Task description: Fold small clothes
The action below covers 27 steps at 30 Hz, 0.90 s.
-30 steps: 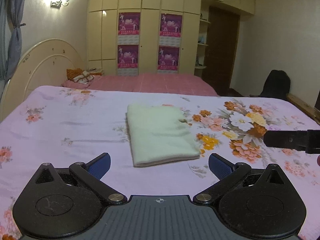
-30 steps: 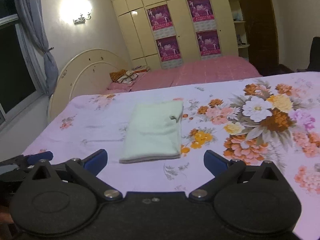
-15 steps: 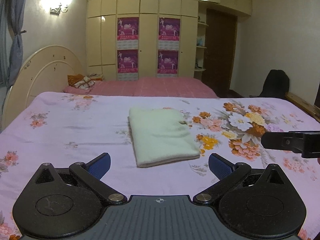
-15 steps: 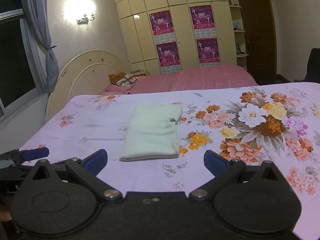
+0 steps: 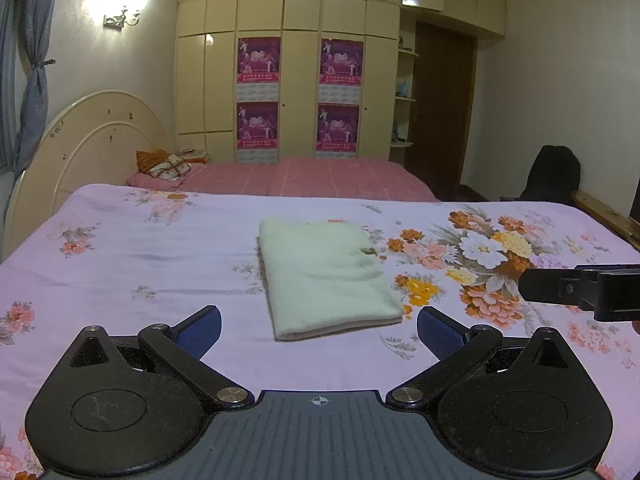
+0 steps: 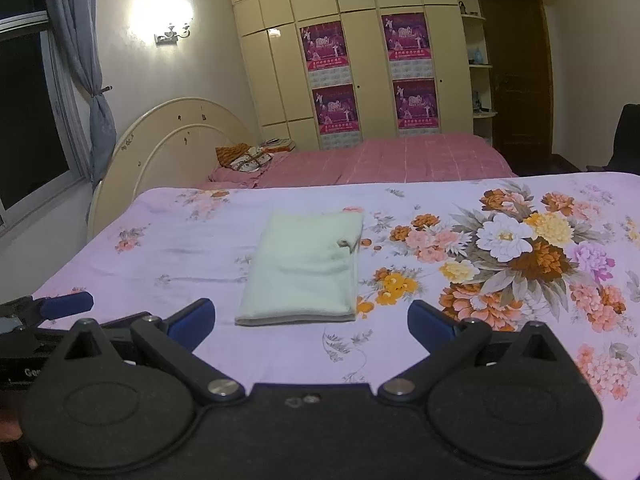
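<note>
A pale green garment lies folded into a neat rectangle on the lilac flowered bedsheet; the right wrist view shows the same garment with its folded edge nearest me. My left gripper is open, held back from the garment's near edge with nothing between its blue pads. My right gripper is open too, just short of the garment and empty. The right gripper's black body juts in at the right of the left wrist view. A blue fingertip of the left gripper shows at the left of the right wrist view.
A second bed with a pink cover stands beyond the flowered one, with a cream headboard at left. Cream wardrobes with posters line the back wall. A dark chair sits at right, a window and curtain at left.
Both grippers have risen and tilted up slightly, so the garment sits lower in both views and more of the room shows. The garment has not moved. Both grippers stay open.
</note>
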Each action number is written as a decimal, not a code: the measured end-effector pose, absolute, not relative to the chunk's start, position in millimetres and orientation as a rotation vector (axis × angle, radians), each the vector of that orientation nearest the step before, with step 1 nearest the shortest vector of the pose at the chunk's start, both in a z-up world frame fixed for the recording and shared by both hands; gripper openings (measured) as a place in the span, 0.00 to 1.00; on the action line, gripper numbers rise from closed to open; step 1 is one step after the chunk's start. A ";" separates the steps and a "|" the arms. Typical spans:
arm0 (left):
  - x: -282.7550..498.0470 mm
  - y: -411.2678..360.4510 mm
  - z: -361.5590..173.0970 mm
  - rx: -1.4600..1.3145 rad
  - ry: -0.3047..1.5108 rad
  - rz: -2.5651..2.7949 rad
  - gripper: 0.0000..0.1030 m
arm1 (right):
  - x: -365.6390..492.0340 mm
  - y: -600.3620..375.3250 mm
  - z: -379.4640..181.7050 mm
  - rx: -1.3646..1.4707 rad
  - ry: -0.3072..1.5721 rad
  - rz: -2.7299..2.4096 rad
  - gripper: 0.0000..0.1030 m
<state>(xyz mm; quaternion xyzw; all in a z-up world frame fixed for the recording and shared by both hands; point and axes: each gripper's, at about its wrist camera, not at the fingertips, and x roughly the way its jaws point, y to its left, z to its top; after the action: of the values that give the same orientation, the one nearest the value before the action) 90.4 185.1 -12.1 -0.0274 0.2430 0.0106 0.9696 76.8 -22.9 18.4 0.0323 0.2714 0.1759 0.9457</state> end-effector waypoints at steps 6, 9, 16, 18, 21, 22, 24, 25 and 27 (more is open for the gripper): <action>91.1 185.8 -12.1 -0.055 0.494 0.021 1.00 | 80.4 -24.0 18.3 0.065 0.551 0.340 0.99; 93.0 188.4 -12.7 -0.053 0.497 0.022 1.00 | 81.6 -24.9 18.3 0.065 0.552 0.340 0.99; 96.4 195.1 -13.8 -0.055 0.499 0.027 1.00 | 81.9 -18.4 19.2 0.055 0.548 0.339 0.99; 96.8 196.3 -14.5 -0.058 0.499 0.029 1.00 | 82.0 -18.2 19.2 0.055 0.549 0.337 0.99; 97.8 198.3 -15.3 -0.062 0.498 0.031 1.00 | 82.3 -16.7 19.4 0.054 0.551 0.338 0.99; 97.3 198.6 -15.3 -0.062 0.498 0.031 1.00 | 82.4 -16.6 19.3 0.053 0.551 0.337 0.99; 97.5 198.8 -15.5 -0.062 0.498 0.029 1.00 | 82.9 -15.8 19.6 0.053 0.553 0.336 0.99; 97.6 198.7 -15.4 -0.062 0.498 0.028 1.00 | 83.4 -15.5 19.8 0.053 0.553 0.335 0.99; 97.7 198.8 -15.5 -0.060 0.497 0.026 1.00 | 83.7 -15.6 19.7 0.052 0.554 0.335 0.99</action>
<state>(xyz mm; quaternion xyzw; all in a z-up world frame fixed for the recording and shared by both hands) 97.7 198.8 -15.5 -0.0297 0.2459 0.0127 0.9688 83.7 -15.6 19.7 0.0253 0.2720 0.1644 0.9478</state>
